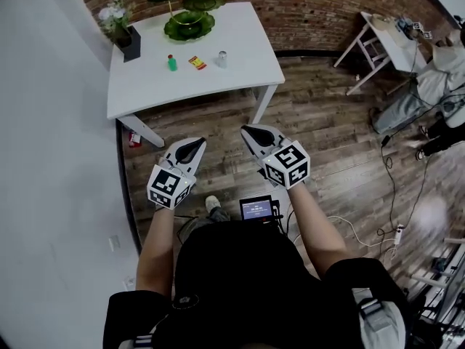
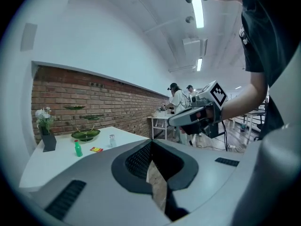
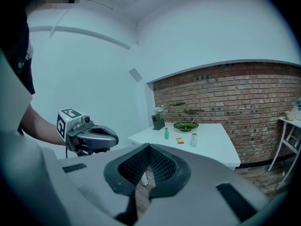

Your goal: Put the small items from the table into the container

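A white table [image 1: 240, 78] stands ahead by the brick wall. On it lie a small green bottle [image 1: 172, 62], a red and yellow packet [image 1: 197, 62] and a small clear shaker [image 1: 221, 59]. Behind them stands a green tiered glass dish [image 1: 189, 26]. My left gripper [image 1: 196, 143] and right gripper [image 1: 248, 129] hang side by side over the wooden floor, short of the table's near edge. Both are shut with nothing held. In the left gripper view the bottle [image 2: 77, 148], packet [image 2: 96, 149] and shaker [image 2: 112, 141] show far off; the right gripper view shows the same table [image 3: 211, 145].
White flowers in a black vase [image 1: 123, 35] stand at the table's left back corner. A red object [image 1: 134, 138] lies on the floor by the table leg. A second white table [image 1: 385, 38], a seated person and cables [image 1: 392, 195] fill the right side.
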The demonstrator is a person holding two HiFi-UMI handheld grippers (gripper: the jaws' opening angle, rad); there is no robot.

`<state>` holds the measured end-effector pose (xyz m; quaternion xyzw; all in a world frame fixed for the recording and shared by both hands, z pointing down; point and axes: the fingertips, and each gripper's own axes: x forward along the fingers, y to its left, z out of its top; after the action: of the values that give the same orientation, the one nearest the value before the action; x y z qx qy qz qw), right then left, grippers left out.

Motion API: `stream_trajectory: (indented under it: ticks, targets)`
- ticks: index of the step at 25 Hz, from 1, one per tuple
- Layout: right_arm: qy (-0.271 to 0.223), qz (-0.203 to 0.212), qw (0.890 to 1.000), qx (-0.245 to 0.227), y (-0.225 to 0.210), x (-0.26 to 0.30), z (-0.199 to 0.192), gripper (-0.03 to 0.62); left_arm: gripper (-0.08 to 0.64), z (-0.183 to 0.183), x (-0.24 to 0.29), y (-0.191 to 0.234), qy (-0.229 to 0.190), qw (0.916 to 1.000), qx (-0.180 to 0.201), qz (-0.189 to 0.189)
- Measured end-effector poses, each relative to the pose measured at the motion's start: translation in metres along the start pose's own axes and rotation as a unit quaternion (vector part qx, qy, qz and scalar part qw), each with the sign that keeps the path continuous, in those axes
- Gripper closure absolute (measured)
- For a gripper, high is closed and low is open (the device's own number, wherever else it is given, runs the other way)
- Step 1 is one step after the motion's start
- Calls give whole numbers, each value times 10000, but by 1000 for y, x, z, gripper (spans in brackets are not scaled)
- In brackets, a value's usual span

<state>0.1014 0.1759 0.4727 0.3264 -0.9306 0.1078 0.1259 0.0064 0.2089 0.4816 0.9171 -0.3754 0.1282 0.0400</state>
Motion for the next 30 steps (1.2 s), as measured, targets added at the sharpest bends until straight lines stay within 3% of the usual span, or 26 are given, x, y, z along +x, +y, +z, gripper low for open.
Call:
stream_trajectory:
  ticks: [7,17,30]
  targets:
    - [77,-201,9997,74,-2,46,9,584,558,-14,-2,54,48,9997,-133,-177]
    - [232,-124,9995,174,-21,87,3,584,558,-36,15,85,226,9991,-264,-226]
    - [145,147,9997,145,-113,171,41,584,558,-12,98,168,234,9993,-272,-40]
